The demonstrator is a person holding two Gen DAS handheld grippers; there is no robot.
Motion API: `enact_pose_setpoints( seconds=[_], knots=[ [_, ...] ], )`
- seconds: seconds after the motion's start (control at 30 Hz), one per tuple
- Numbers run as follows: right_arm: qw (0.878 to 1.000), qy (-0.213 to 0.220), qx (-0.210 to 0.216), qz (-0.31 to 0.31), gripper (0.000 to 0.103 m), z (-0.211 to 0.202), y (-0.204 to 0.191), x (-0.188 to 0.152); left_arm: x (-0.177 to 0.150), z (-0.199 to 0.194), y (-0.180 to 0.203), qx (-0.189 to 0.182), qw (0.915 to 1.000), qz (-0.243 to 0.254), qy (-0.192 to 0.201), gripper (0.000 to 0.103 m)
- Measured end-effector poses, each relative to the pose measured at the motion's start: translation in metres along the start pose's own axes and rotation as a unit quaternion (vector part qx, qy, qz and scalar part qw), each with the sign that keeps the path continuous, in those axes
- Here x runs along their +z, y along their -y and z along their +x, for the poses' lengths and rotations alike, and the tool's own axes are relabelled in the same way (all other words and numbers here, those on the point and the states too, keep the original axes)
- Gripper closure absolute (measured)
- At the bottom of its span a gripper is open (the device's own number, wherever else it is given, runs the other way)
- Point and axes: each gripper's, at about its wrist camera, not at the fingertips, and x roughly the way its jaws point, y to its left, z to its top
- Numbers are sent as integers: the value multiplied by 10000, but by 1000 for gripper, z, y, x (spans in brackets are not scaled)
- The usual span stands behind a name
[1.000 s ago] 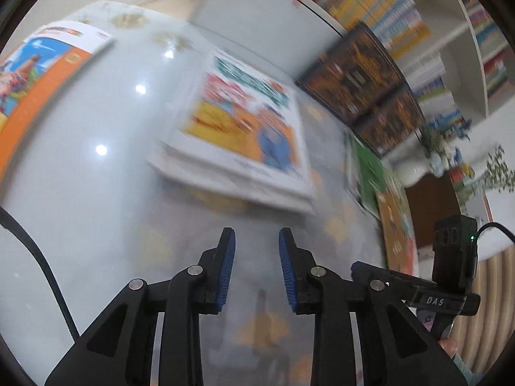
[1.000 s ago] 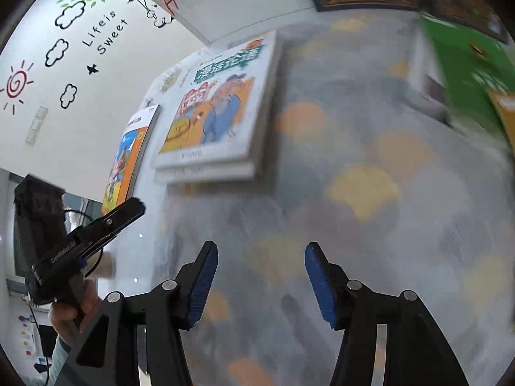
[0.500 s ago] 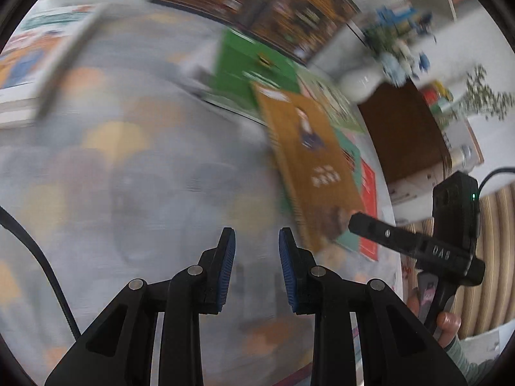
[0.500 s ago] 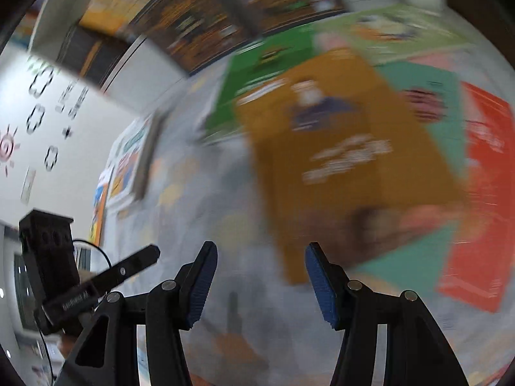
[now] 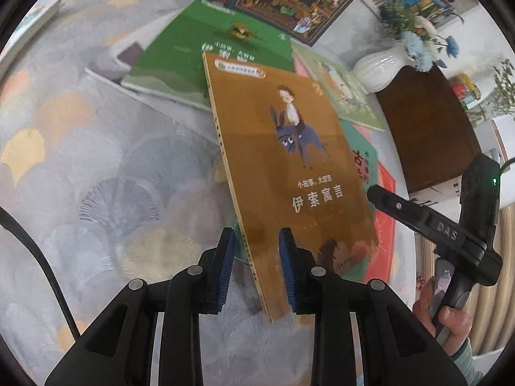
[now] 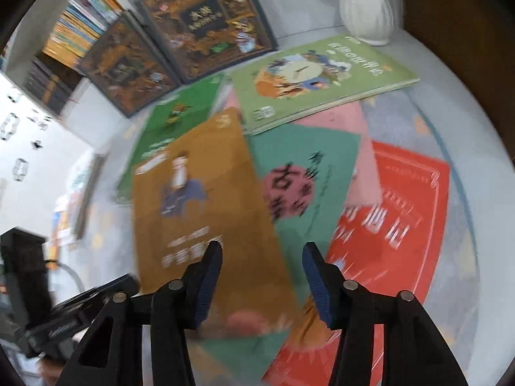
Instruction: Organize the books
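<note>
The brown book (image 5: 289,167) lies atop scattered books, long axis running away from both grippers (title end nearest). Left gripper (image 5: 256,270) spread narrowly, empty; right gripper (image 6: 262,281) closing, empty.

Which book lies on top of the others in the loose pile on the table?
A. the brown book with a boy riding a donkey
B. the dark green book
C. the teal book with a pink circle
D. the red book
A: the brown book overlaps the dark green book, the teal book and, at its lower corner, the red book, and nothing covers its own cover.
</note>
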Motion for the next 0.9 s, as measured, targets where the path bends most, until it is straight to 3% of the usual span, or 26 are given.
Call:
enact_pose_setpoints(
  seconds=[0.1, 0.3, 0.4, 0.57, 0.7, 0.9],
  knots=[
    [9997, -10, 245, -47, 54, 5, -3, 3, 0, 2, -1, -170, 9997, -159, 65, 77],
    [9987, -227, 115, -444, 53, 6, -25, -13, -4, -14, -16, -181, 9994, -232, 194, 76],
    [9975, -419, 340, -465, 53, 6, -37, -31, -25, -34, -31, -287, 9981, -418, 356, 76],
    [9904, -804, 805, -783, 53, 14, -85, -64, -74, -68, -70, 78, 9953, -766, 580, 76],
    [9812, -1073, 994, -1258, 53, 30, -133, -90, -110, -92, -107, 427, 9895, -1177, 720, 76],
    [9781, -953, 1129, -1469, 51, 47, -168, -103, -131, -120, -154, 327, 9760, -1889, 1034, 76]
  ],
)
